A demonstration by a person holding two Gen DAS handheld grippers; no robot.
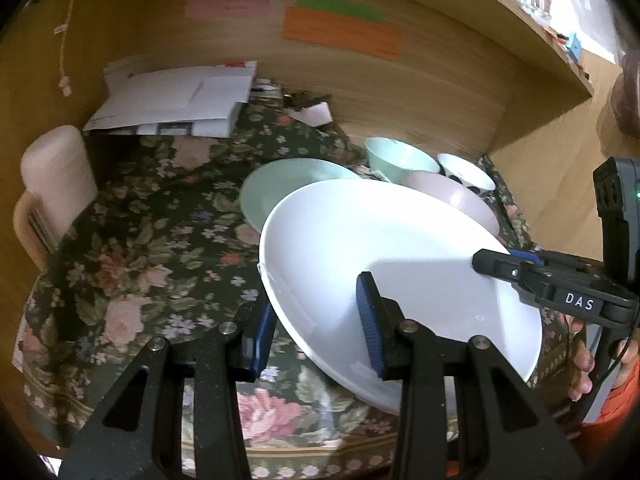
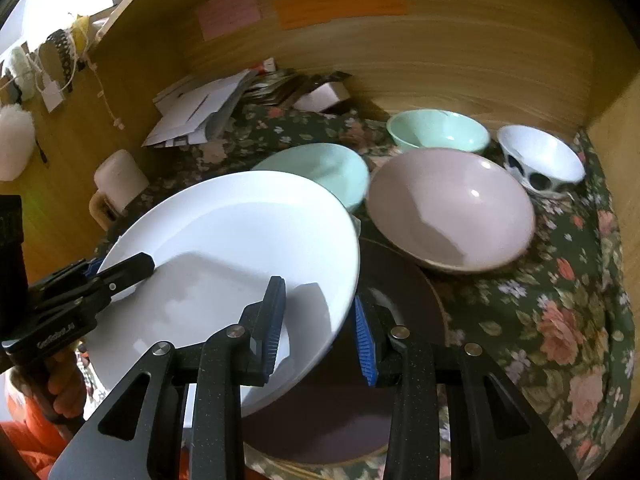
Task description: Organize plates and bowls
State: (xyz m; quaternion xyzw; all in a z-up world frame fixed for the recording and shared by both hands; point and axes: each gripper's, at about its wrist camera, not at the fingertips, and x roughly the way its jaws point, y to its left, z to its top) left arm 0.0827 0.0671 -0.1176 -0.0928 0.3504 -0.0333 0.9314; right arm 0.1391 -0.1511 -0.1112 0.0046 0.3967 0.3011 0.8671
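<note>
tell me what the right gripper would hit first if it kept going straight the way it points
Probably the pink bowl: the right gripper, clamped on the white plate, points past the plate's rim toward it, though depth is hard to judge.

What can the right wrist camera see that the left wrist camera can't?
Only the right wrist view shows the dark brown plate lying under the lifted white plate, and the left gripper clamped on that plate's far rim. Only the left wrist view shows the high shelf holding small jars. Both show the white plate tilted, with a gripper gripping each side of its rim, plus the pink bowl, two mint dishes, the spotted bowl and the flowered cloth.
</note>
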